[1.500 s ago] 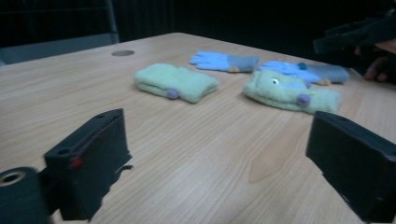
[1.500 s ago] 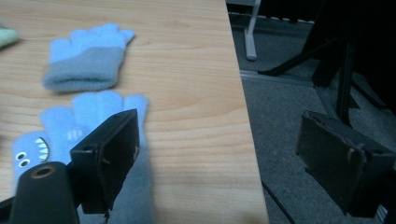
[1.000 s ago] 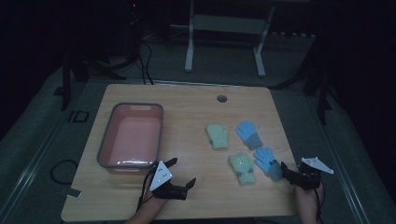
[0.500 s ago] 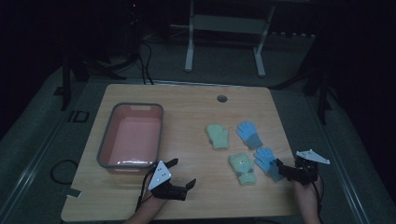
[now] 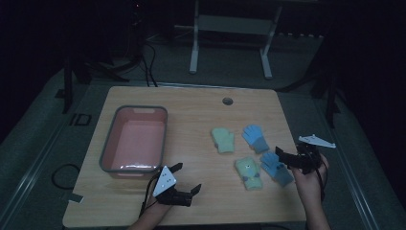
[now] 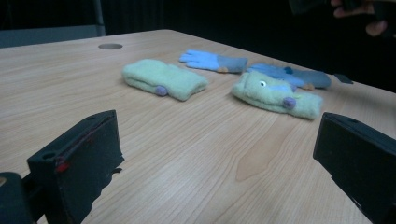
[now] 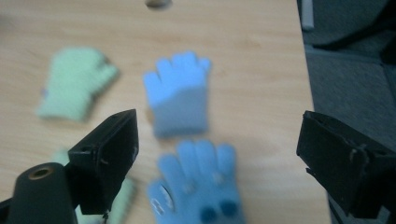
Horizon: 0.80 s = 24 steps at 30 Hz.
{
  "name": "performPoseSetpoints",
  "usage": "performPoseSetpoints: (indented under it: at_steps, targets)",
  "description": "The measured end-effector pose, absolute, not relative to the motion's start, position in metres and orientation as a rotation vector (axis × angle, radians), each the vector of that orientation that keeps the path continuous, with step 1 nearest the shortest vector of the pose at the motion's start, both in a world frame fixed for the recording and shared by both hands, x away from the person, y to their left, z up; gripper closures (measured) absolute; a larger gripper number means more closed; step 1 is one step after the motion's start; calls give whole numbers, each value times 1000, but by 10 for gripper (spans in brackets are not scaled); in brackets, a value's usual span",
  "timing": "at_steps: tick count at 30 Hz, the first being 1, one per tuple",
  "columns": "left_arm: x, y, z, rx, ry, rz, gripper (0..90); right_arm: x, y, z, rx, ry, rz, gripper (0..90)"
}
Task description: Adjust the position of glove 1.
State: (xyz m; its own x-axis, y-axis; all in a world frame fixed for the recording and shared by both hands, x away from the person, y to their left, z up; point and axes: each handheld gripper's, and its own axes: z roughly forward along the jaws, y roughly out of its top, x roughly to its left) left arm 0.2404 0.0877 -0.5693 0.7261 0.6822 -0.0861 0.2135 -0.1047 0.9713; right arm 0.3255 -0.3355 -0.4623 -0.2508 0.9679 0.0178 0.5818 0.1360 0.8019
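Note:
Four small gloves lie on the right half of the wooden table (image 5: 191,105). These are a pale green mitten (image 5: 223,140), a blue glove (image 5: 255,137), a second green mitten with an eye (image 5: 249,173) and a second blue glove (image 5: 276,167). My right gripper (image 5: 283,157) hovers open just over the nearer blue glove (image 7: 198,186), with the farther blue glove (image 7: 180,91) ahead of its jaws. Low at the table's front edge, my left gripper (image 5: 186,178) is open and holds nothing. It faces the green mittens (image 6: 163,78) (image 6: 275,93) from a distance.
A pink tub with a grey rim (image 5: 107,151) stands at the table's left, just beyond my left gripper. A round cable hole (image 5: 227,101) is near the far edge. The table's right edge (image 5: 292,158) runs close beside my right hand.
My right gripper has moved forward and left, from beside the nearer blue glove to over it. The left gripper and the gloves have stayed put.

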Motion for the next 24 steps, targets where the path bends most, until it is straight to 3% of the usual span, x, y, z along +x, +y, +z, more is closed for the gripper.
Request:
performPoseSetpoints:
  at_steps: [10,24]
  targets:
    - [240,87,-569,1670,726,464,14,342,-303,-436,1373,1960,998,136]
    - [239,86,-569,1677,724,477,14,370,-252,-433,1244,2146,1059,162]
